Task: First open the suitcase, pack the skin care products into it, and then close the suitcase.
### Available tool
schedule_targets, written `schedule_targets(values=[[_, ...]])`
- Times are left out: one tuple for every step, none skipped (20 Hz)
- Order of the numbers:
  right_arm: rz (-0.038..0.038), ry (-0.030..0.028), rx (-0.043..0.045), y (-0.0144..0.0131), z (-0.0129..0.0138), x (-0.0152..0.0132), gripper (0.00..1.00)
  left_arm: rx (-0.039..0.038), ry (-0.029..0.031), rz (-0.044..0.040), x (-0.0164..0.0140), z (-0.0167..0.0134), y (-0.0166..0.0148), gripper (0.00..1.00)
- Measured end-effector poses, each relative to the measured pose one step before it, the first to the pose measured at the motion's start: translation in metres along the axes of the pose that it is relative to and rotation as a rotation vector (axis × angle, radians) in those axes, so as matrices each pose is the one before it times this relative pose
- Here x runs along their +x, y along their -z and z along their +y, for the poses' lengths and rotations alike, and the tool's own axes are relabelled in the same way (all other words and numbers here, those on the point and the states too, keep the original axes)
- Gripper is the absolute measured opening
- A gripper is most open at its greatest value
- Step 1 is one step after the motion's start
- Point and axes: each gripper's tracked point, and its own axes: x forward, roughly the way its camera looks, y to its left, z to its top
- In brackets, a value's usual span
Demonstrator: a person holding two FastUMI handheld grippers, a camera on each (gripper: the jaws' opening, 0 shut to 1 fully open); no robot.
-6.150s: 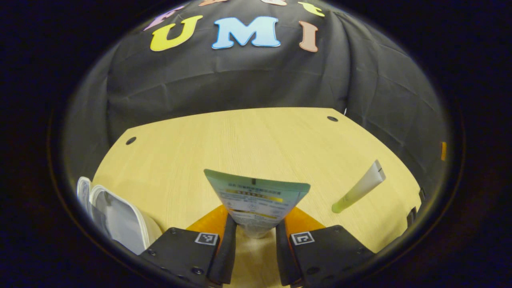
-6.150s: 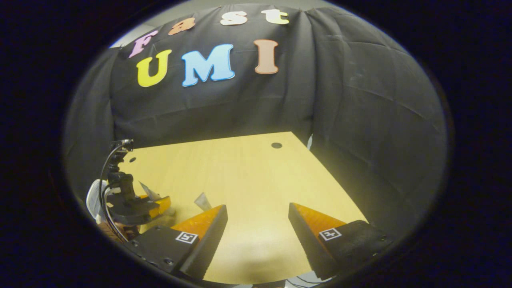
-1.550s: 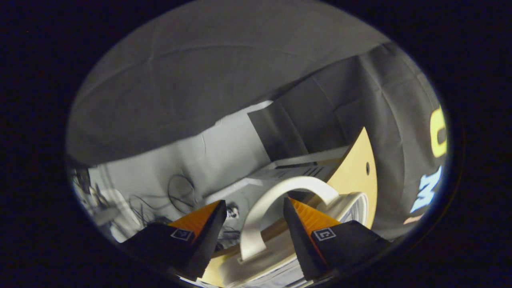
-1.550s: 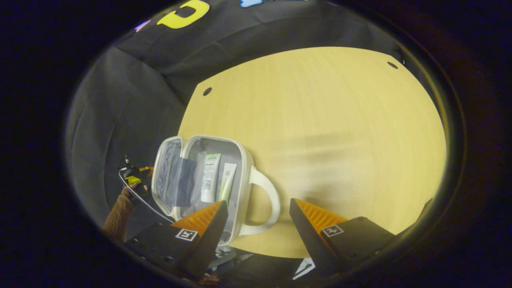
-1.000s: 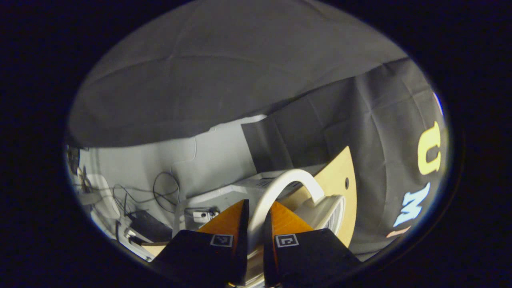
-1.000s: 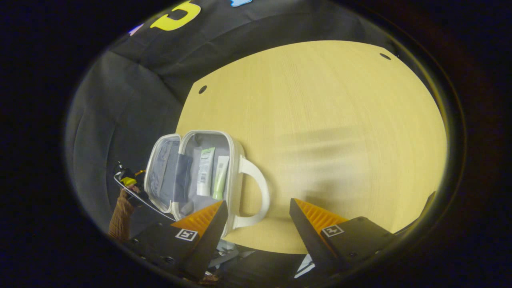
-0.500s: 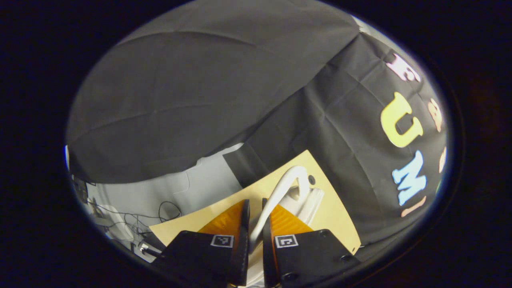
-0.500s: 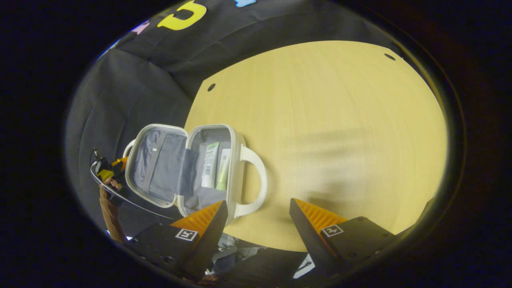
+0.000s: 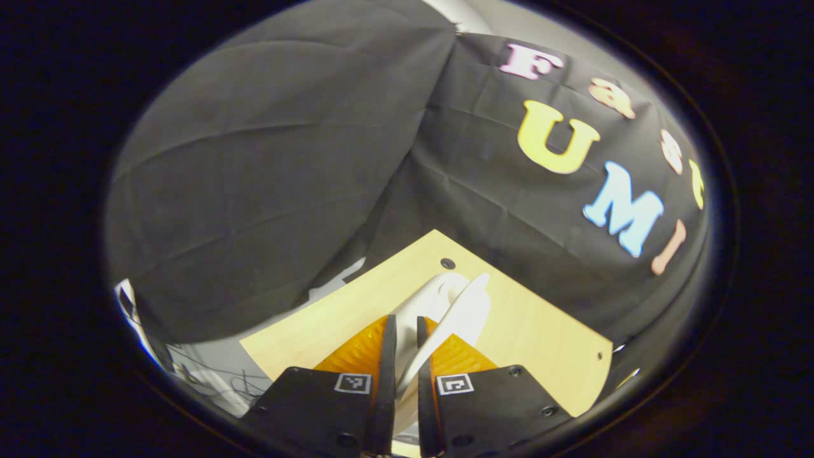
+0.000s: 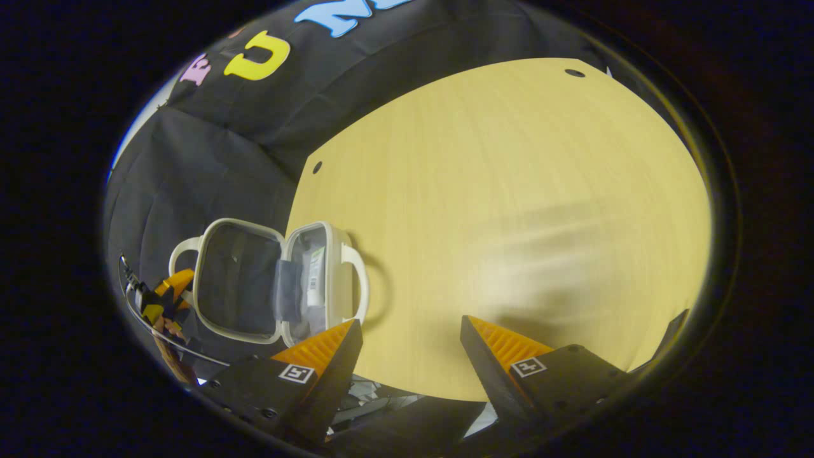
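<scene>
Closing the suitcase (image 10: 267,280) is the step in hand: at the lower left of the right gripper view it sits on the table (image 10: 509,191) near the edge, its lid (image 10: 235,280) raised and partly swung over the base. A tube (image 10: 313,273) of skin care product lies in the base; whether a second one lies beside it is hard to make out at this angle. At the bottom centre of the left gripper view, the left gripper (image 9: 407,356) is clenched on the lid's white handle (image 9: 445,318), both fingers pressing on it. The right gripper (image 10: 410,343) hangs spread wide above bare wood, grasping nothing.

The likeliest trouble, I judge, is the smooth curved handle slipping out of the narrow pinch, letting the lid drop back or slam. Nothing steadies the base, so a sideways push could slide the case off the near edge. The fabric flap (image 10: 286,289) inside might also catch in the seam.
</scene>
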Motion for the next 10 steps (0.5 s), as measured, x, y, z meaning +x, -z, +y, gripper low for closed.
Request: schedule_targets(values=[[-0.01473,-0.00073,0.01788,-0.0063,-0.01015,-0.00815,0.95,0.04643,-0.014,-0.00742,-0.00793,-0.01461,0.01148,0.23],[-0.01574,0.0004,0.01634,-0.00535,-0.00955,-0.00668,0.95,0.04902,-0.02267,-0.01262,-0.00559,-0.01321,0.00956,0.24],[-0.01471,0.00229,0.01602,-0.00555,-0.0107,-0.00629,0.95,0.0548,-0.02413,-0.00704,0.00041,-0.01135,0.0093,0.24],[-0.01118,0.00311,0.01762,-0.00592,-0.00947,-0.00572,0.95,0.05877,-0.01827,-0.00217,-0.00016,-0.01577,0.00944,0.23],[-0.00781,0.00132,0.02194,-0.00608,-0.00859,-0.006,0.95,0.04963,-0.01484,-0.00233,-0.00124,-0.01606,0.00878,0.24],[-0.00867,-0.00277,0.02501,-0.00396,-0.0099,-0.00545,0.95,0.03419,0.00495,0.00297,-0.00257,-0.01693,0.01201,0.23],[-0.00852,-0.00746,0.0227,-0.00426,-0.00709,-0.00242,0.95,0.01388,0.02568,0.00951,-0.00184,-0.02036,0.01155,0.23],[-0.00534,-0.00459,0.01713,-0.00141,-0.00524,-0.00198,0.95,-0.00616,0.04078,0.02598,-0.00134,-0.02289,0.01416,0.23],[-0.00315,-0.00129,0.00934,-0.00156,-0.00484,-0.00283,0.95,-0.02295,0.0441,0.04019,0.0024,-0.02198,0.01878,0.23],[-0.00374,-0.00061,0.00426,0.00078,-0.00303,-0.00457,0.95,-0.02756,0.02912,0.04989,0.00684,-0.01627,0.02222,0.23]])
